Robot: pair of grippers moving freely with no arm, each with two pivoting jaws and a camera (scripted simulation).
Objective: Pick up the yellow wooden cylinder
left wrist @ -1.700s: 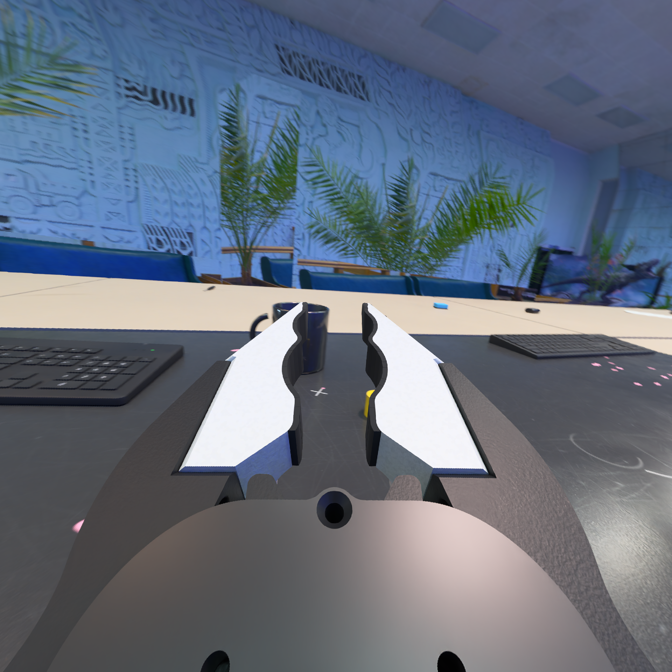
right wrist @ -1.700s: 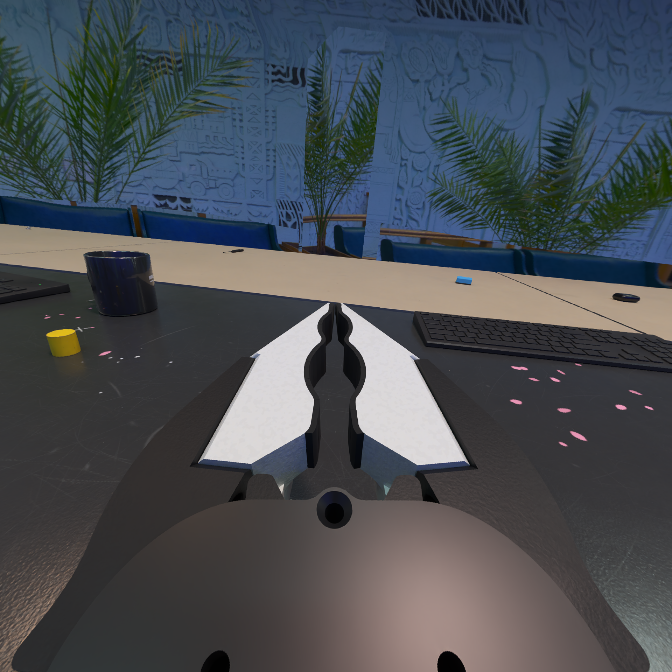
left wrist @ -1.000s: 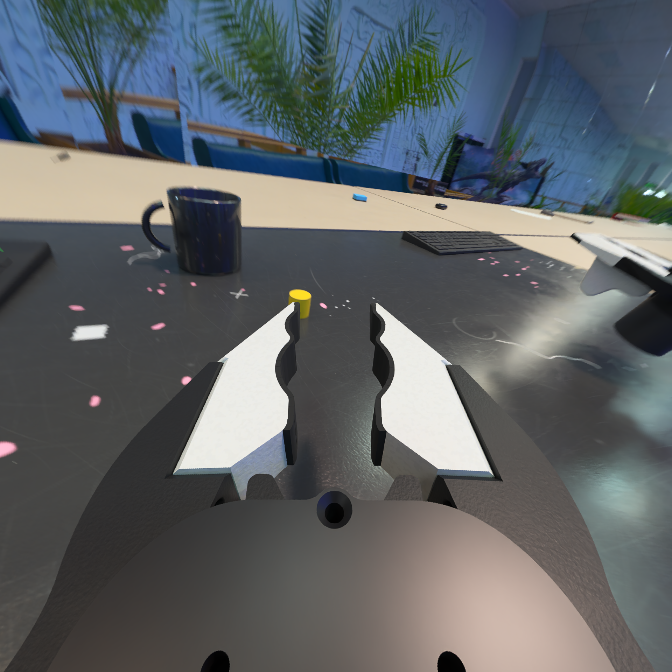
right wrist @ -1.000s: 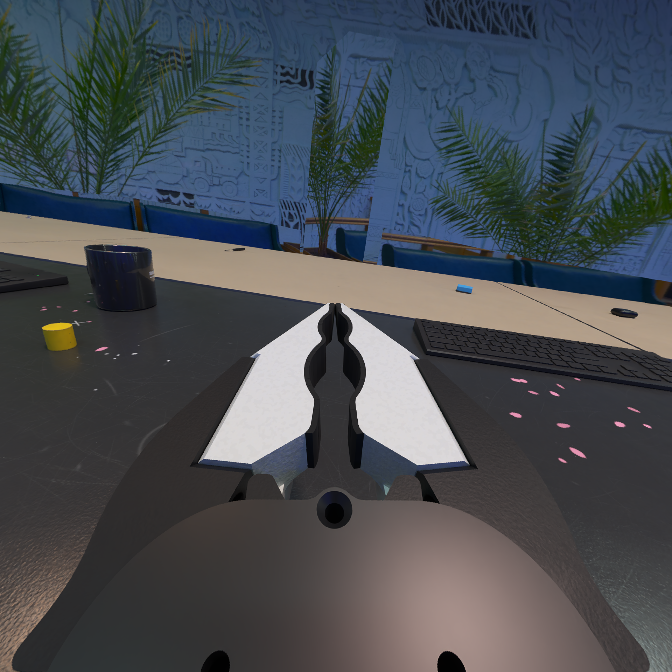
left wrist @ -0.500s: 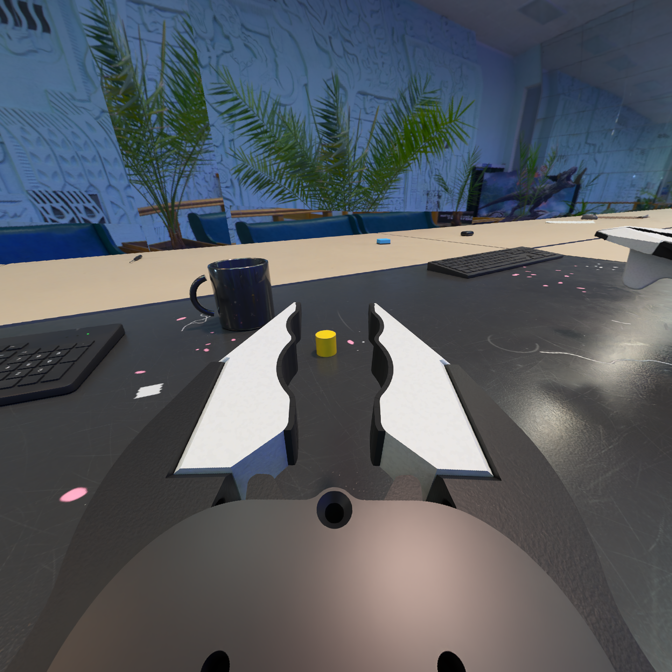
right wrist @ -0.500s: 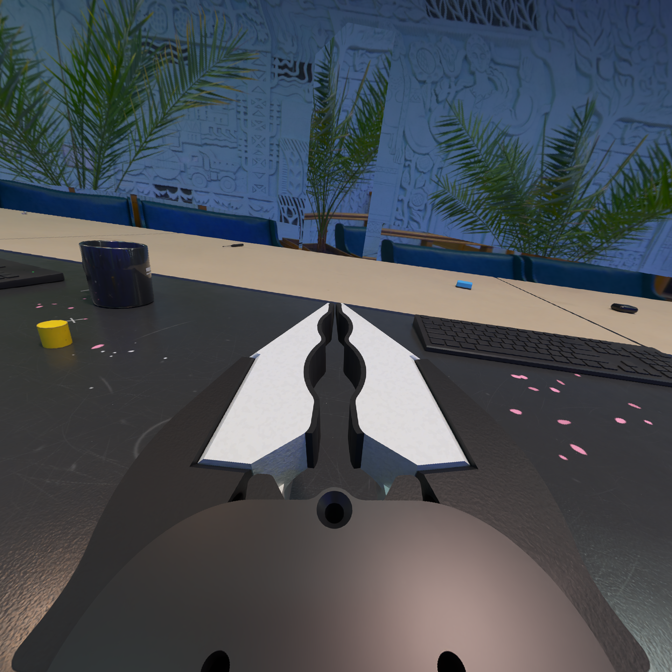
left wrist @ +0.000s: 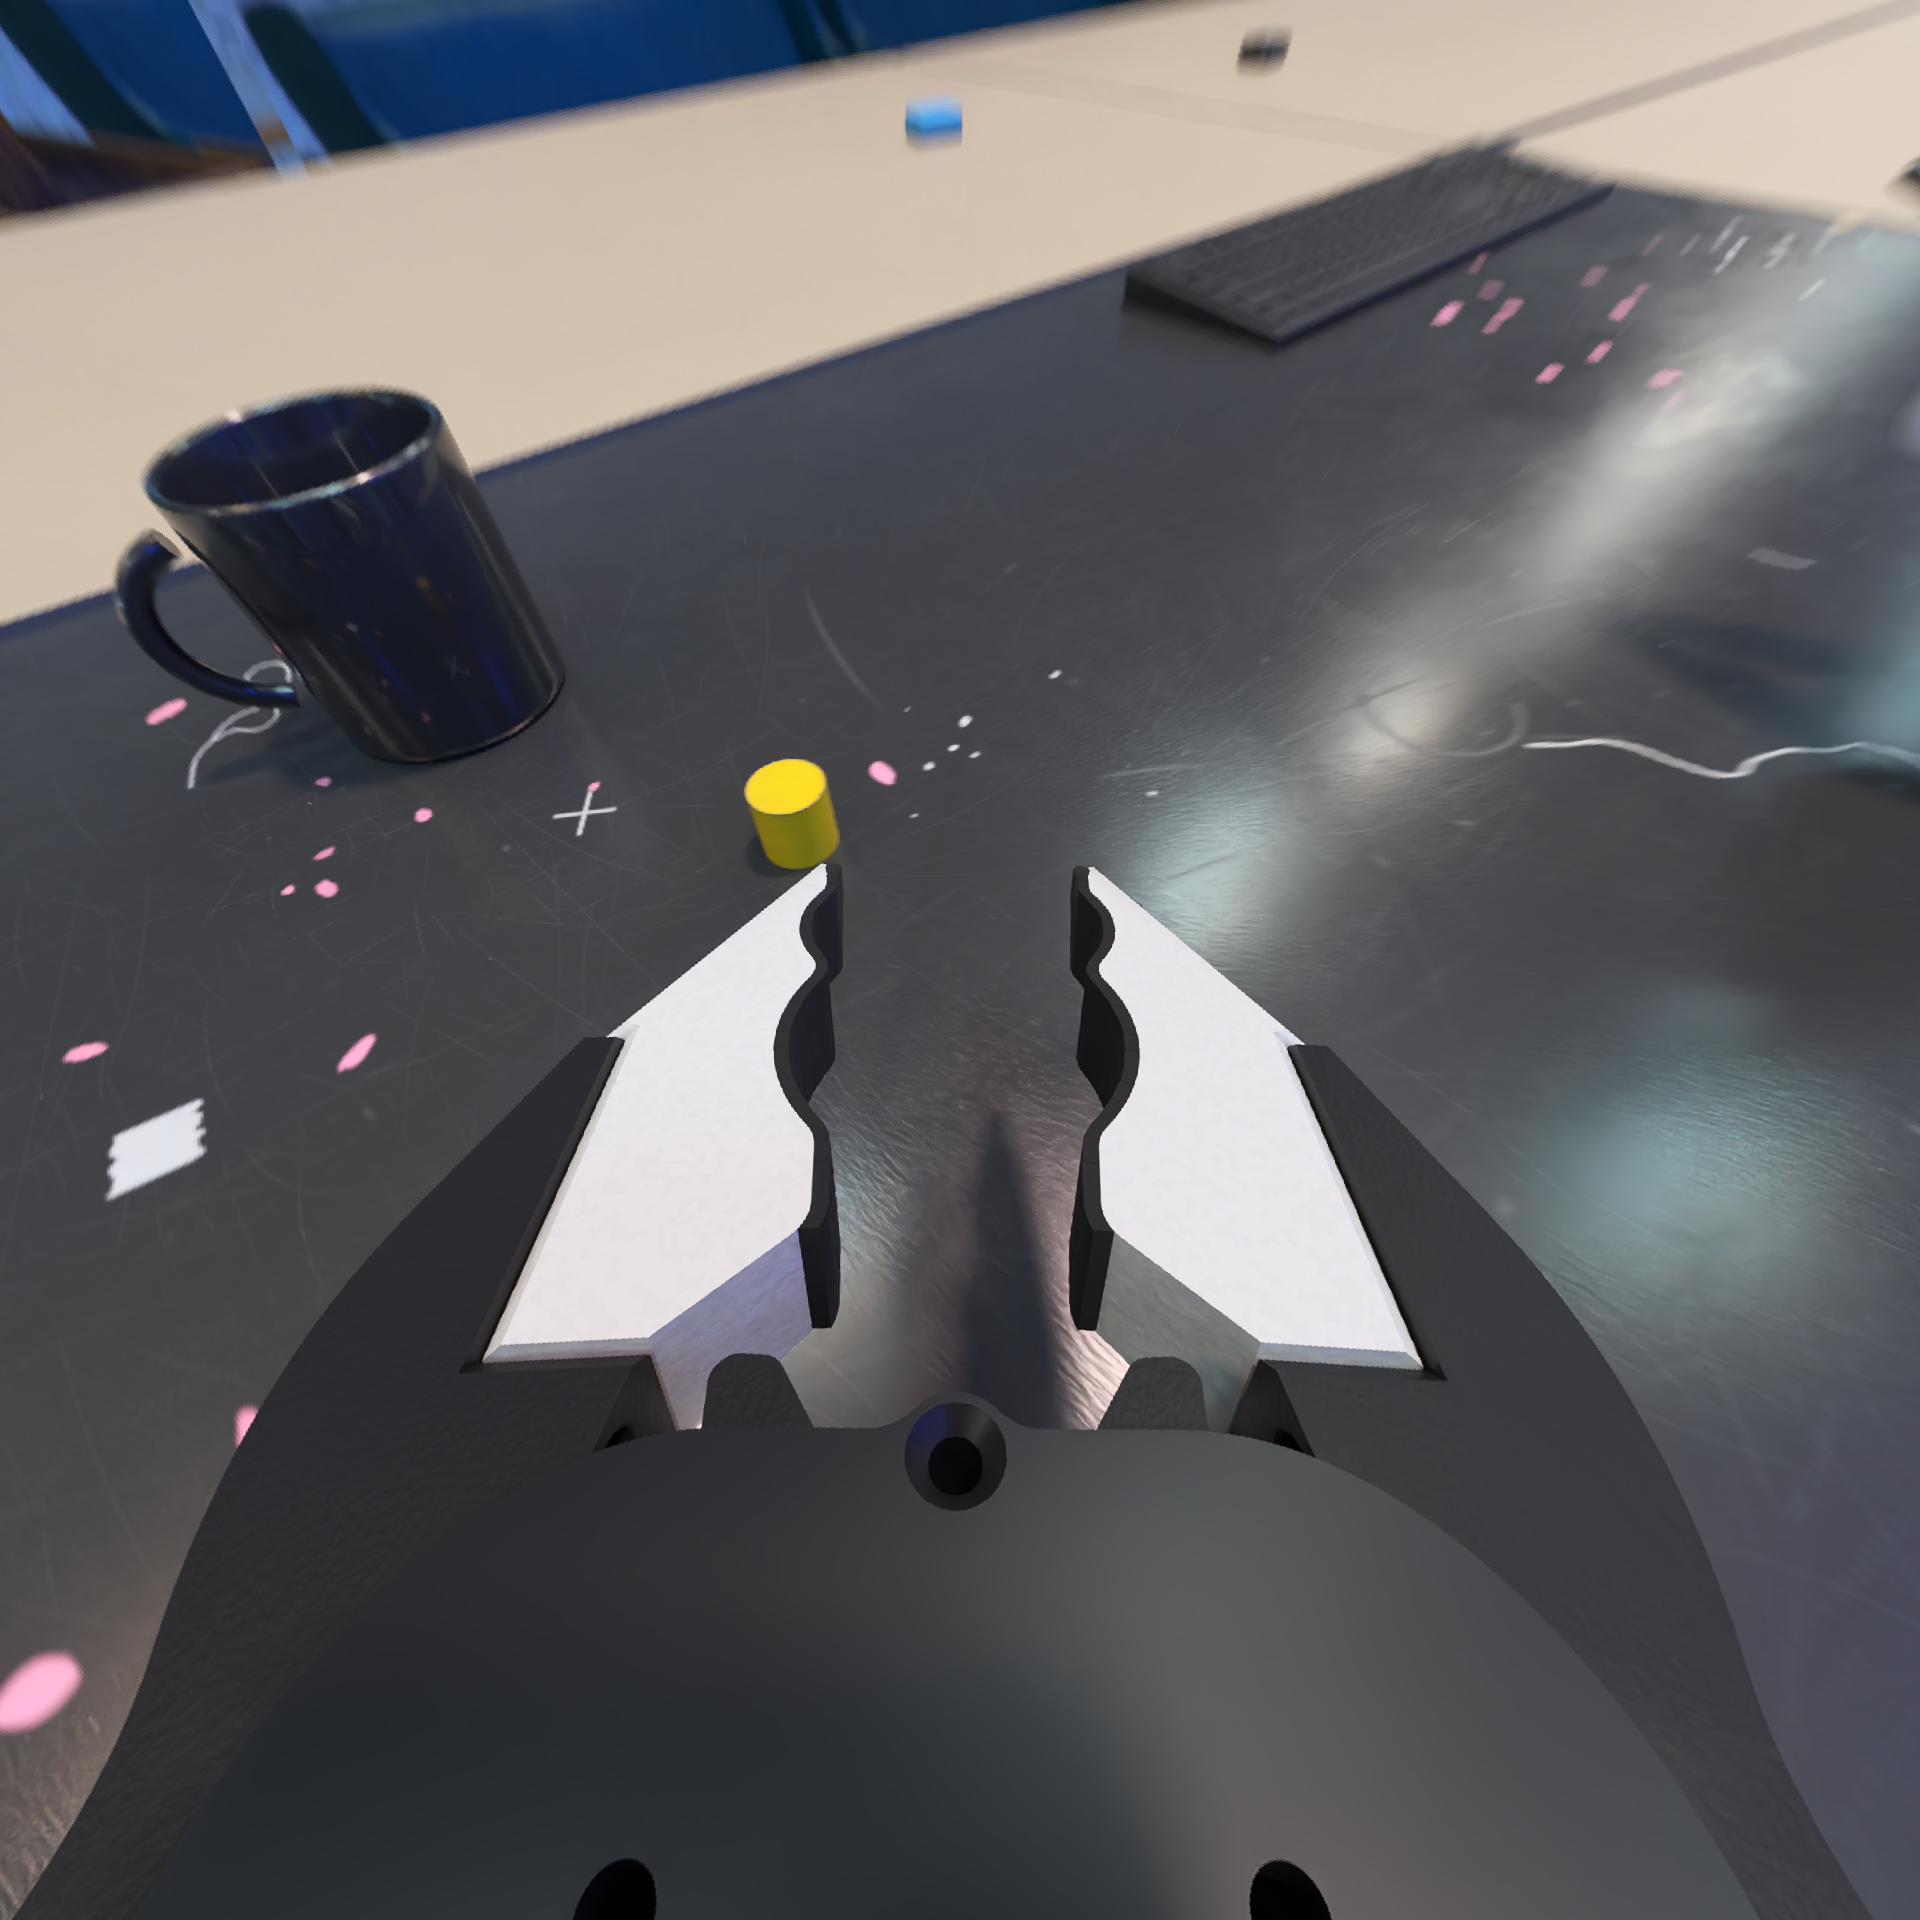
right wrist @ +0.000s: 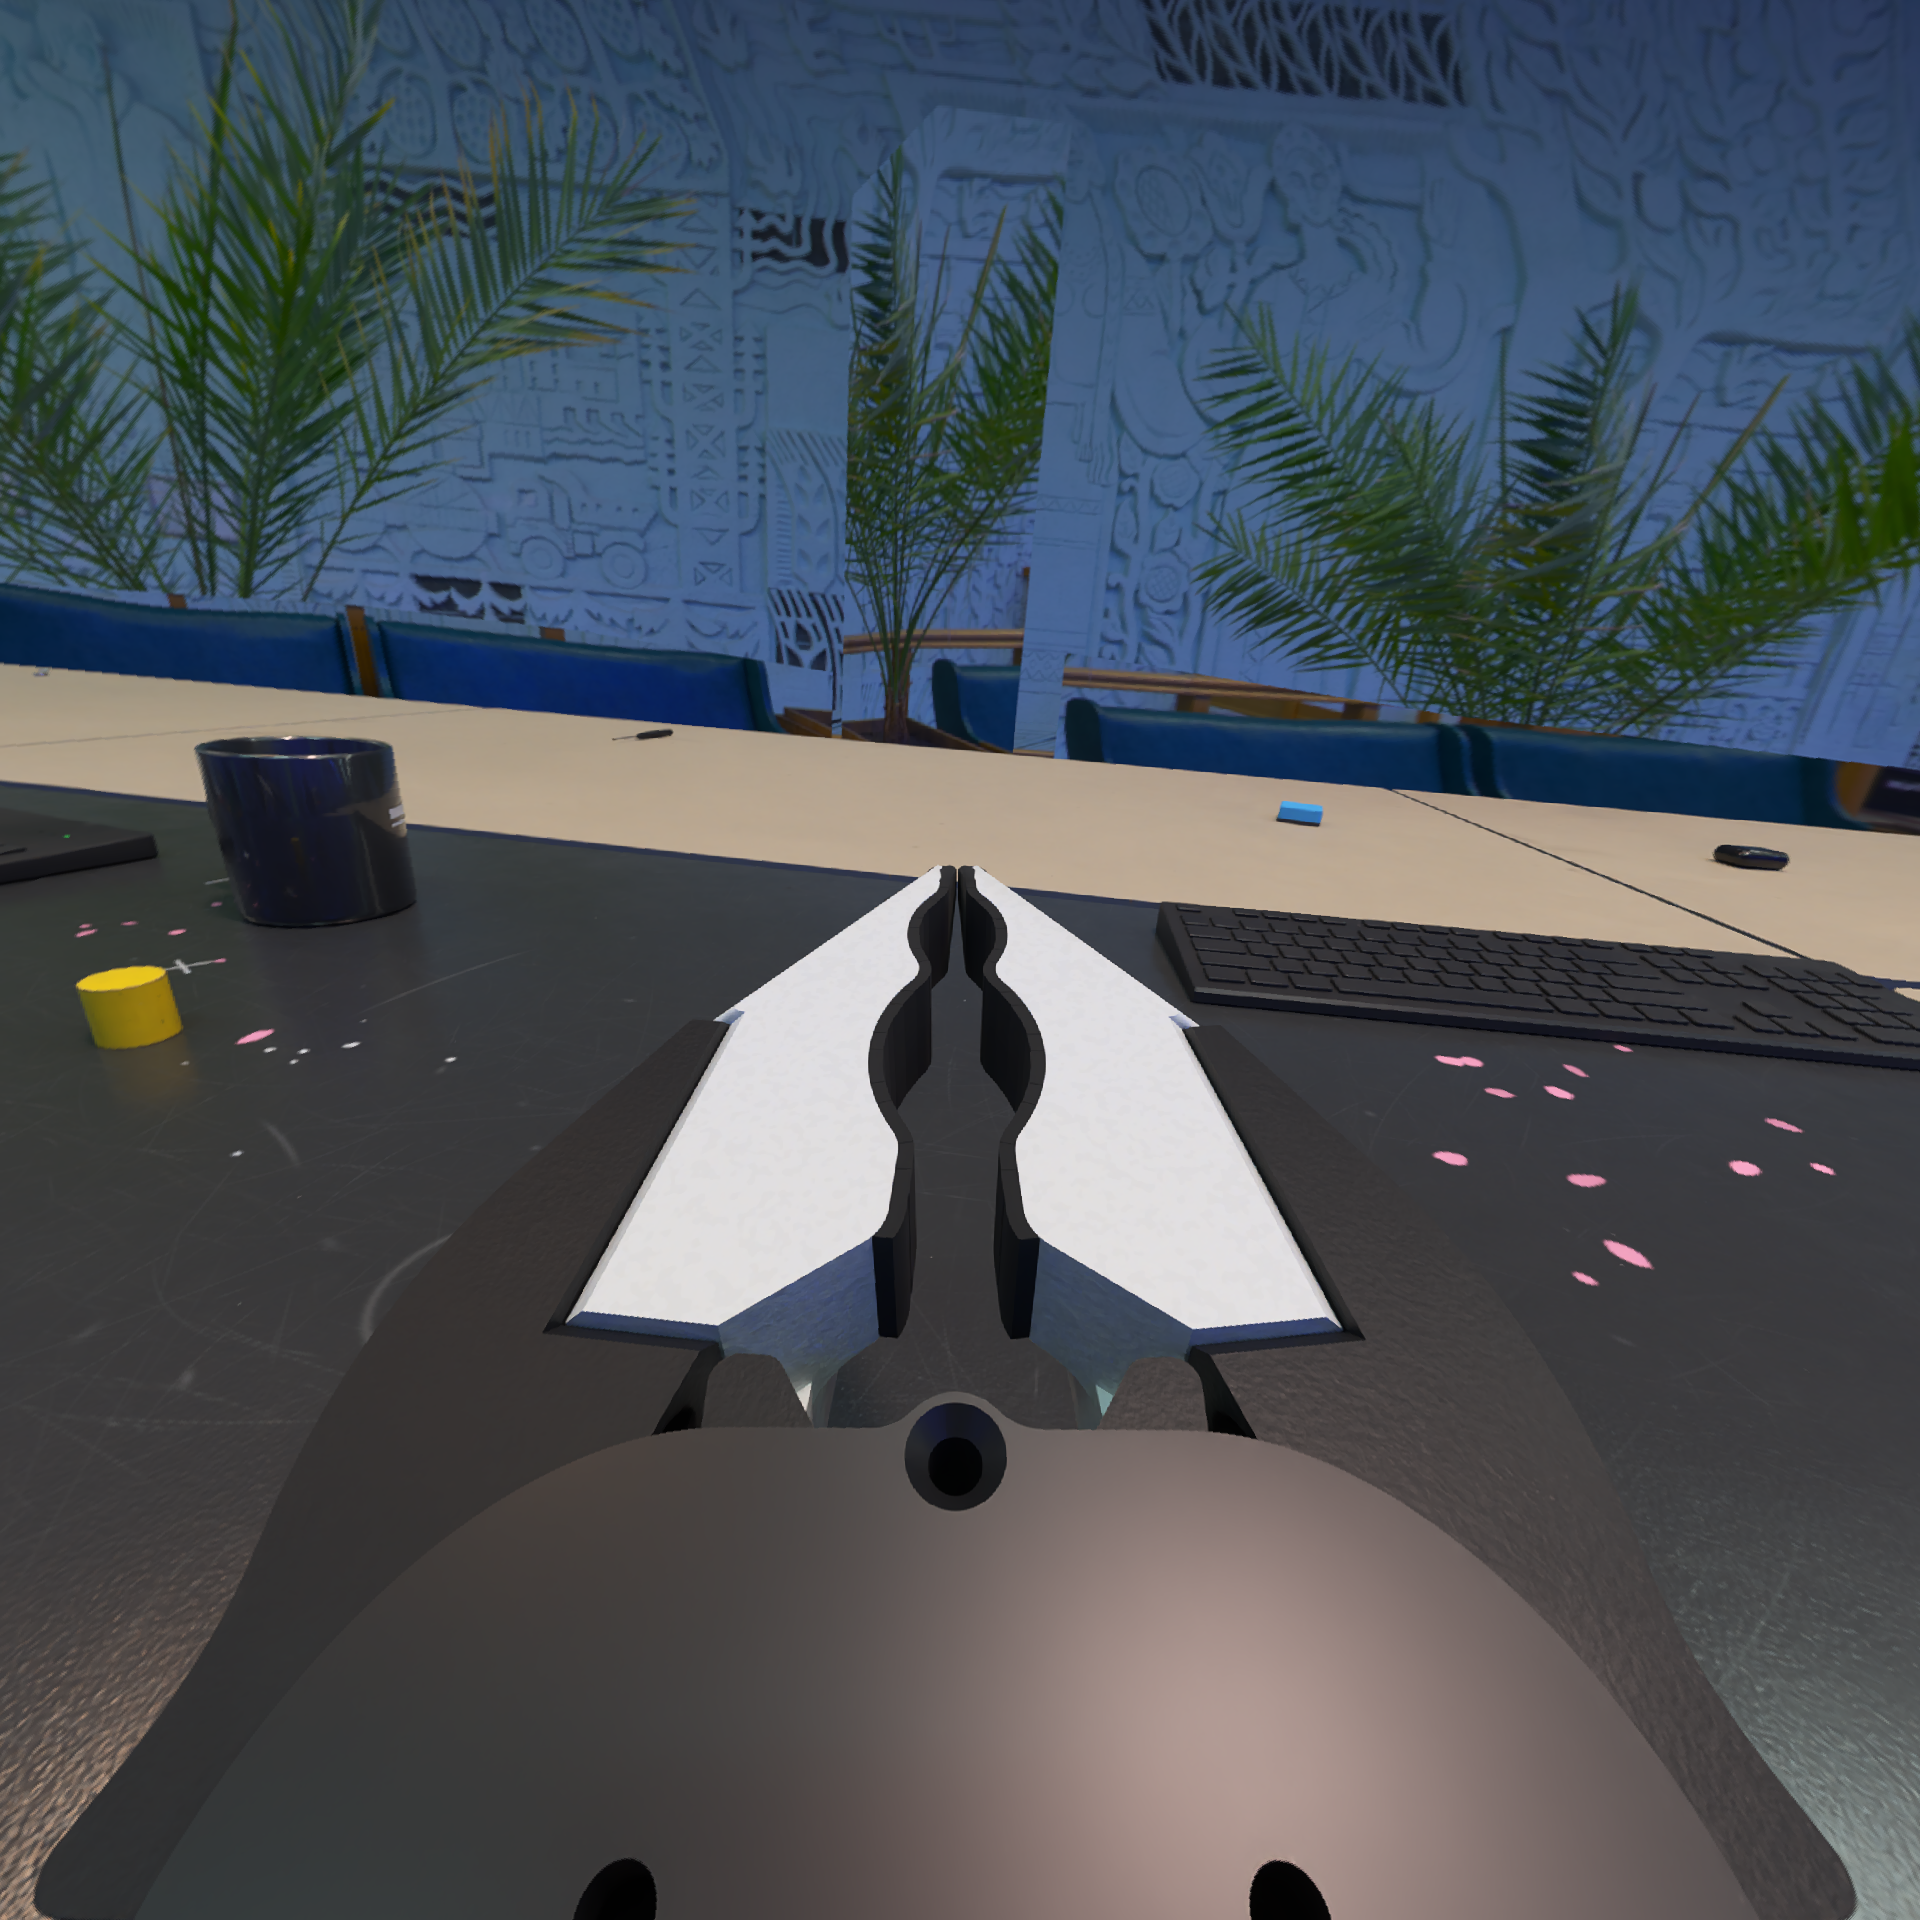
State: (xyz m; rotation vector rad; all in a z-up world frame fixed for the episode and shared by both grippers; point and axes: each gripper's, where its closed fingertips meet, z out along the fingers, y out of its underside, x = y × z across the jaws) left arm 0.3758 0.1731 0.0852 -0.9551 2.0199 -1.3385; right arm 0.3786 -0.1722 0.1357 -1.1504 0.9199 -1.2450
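Observation:
The yellow wooden cylinder (left wrist: 792, 812) stands upright on the dark mat, just beyond and slightly left of my left gripper's left fingertip. My left gripper (left wrist: 954, 881) is open and empty, tilted down toward the mat. In the right wrist view the cylinder (right wrist: 129, 1005) sits far to the left. My right gripper (right wrist: 952, 875) is shut and empty, low over the mat and well to the right of the cylinder.
A dark blue mug (left wrist: 353, 566) stands left of and behind the cylinder; it also shows in the right wrist view (right wrist: 303, 827). A black keyboard (right wrist: 1527, 982) lies at the right, another keyboard's corner (right wrist: 62, 847) at far left. The beige table (right wrist: 831, 790) carries a small blue block (right wrist: 1299, 812).
My left gripper has tilted downward and moved closer to the cylinder, which now sits left of the gap between its fingers. My right gripper has stayed nearly still and shut.

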